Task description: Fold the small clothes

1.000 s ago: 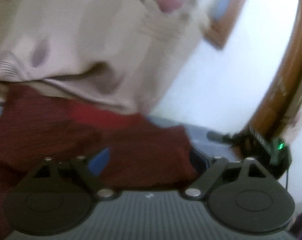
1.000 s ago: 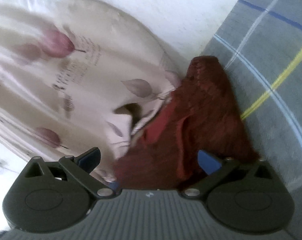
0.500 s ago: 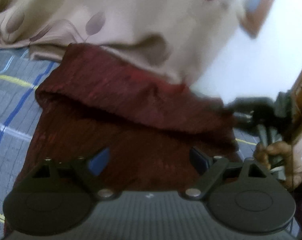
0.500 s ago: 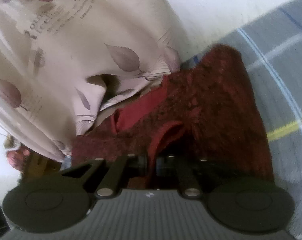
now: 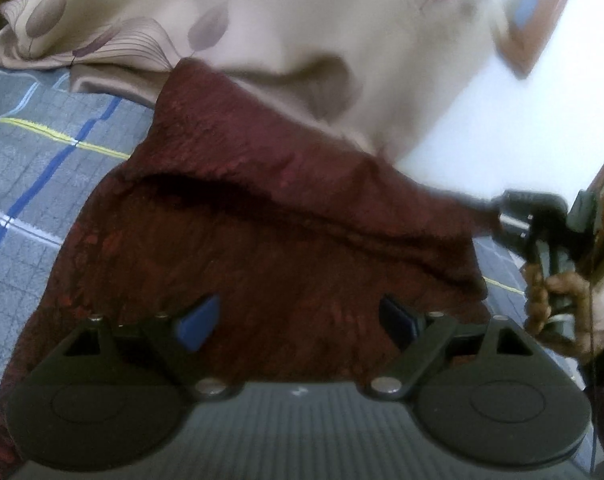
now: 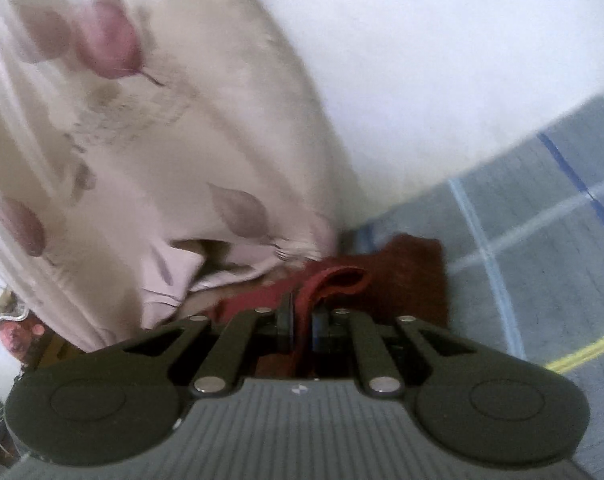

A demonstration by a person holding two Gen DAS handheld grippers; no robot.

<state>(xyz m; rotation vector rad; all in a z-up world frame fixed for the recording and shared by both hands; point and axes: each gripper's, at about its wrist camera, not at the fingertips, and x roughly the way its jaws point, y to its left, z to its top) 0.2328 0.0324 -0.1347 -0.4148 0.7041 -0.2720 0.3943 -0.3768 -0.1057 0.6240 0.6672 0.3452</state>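
Note:
A dark red textured garment lies on the grey plaid bed cover, its far layer folded over. My left gripper is open just above its near part, blue pads apart, holding nothing. My right gripper is shut on a red edge of the same garment, with cloth pinched between the jaws. In the left wrist view the right gripper pulls the garment's right corner, with the person's hand on its handle.
A beige leaf-print curtain hangs over the far edge of the garment and bed; it also shows in the right wrist view. A white wall lies behind. A wooden frame is at the upper right.
My right gripper closed on the garment's edge and drew it up. My left gripper pulled back, open, so more of the garment and bed cover shows.

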